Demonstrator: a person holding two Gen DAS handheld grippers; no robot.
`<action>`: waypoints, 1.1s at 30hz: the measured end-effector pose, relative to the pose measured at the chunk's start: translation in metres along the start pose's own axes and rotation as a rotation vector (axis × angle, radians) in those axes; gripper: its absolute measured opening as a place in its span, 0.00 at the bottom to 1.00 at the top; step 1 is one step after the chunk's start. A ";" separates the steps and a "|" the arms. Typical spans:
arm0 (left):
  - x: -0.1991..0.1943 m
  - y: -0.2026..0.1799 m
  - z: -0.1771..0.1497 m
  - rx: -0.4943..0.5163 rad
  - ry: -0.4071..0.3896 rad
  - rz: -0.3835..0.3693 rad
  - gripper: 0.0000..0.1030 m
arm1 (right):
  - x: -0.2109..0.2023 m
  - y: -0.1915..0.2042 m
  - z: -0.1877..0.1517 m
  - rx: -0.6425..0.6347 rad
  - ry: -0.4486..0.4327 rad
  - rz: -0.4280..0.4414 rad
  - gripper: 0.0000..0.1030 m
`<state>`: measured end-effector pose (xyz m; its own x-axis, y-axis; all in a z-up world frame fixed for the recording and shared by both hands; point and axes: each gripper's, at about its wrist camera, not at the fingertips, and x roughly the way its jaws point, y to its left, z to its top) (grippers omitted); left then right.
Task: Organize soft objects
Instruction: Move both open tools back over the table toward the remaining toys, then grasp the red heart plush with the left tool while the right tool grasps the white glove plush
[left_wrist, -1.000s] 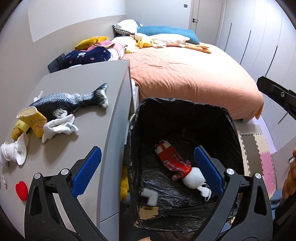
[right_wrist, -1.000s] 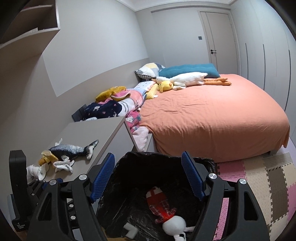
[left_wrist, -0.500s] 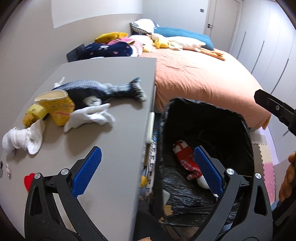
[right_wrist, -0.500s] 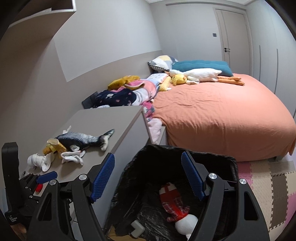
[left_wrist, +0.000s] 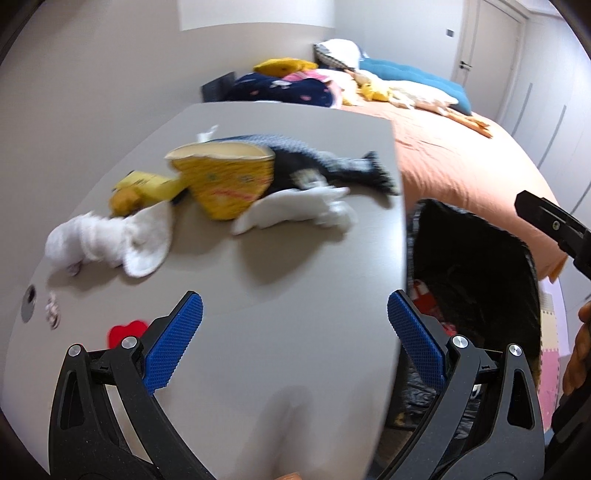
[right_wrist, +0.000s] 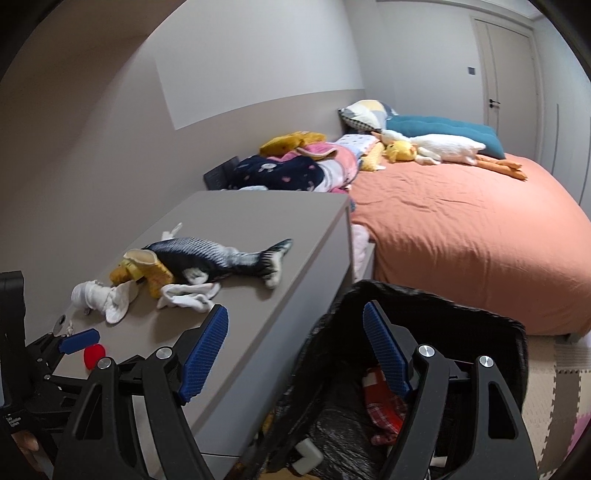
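Hovering over my grey dresser top in a bedroom beside an orange-covered bed.
My left gripper and right gripper both gape wide, empty. Soft toys lie at 12 o'clock, well apart: yellow plush cup, dark blue plush fish, white sock. Black-lined bin sits at 3 o'clock.

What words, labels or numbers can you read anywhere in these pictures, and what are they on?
None can be read in full.
Small white print on the black body of the left gripper, at the lower left edge of the right wrist view: too small to read.
Markings on the yellow fabric boot toy on the grey cabinet top: a blurred pattern, with no letters to make out.
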<state>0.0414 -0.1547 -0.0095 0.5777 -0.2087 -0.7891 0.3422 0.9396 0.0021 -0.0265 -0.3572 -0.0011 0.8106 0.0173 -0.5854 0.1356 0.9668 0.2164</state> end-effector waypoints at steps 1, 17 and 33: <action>0.000 0.006 -0.002 -0.008 0.002 0.007 0.94 | 0.003 0.004 0.000 -0.005 0.004 0.007 0.74; 0.004 0.098 -0.030 -0.153 0.051 0.124 0.94 | 0.057 0.076 -0.007 -0.112 0.099 0.103 0.76; 0.034 0.130 -0.042 -0.222 0.125 0.131 0.67 | 0.116 0.115 -0.005 -0.183 0.175 0.137 0.76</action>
<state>0.0744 -0.0282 -0.0613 0.5057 -0.0594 -0.8607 0.0920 0.9957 -0.0147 0.0808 -0.2426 -0.0480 0.7016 0.1788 -0.6898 -0.0857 0.9821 0.1675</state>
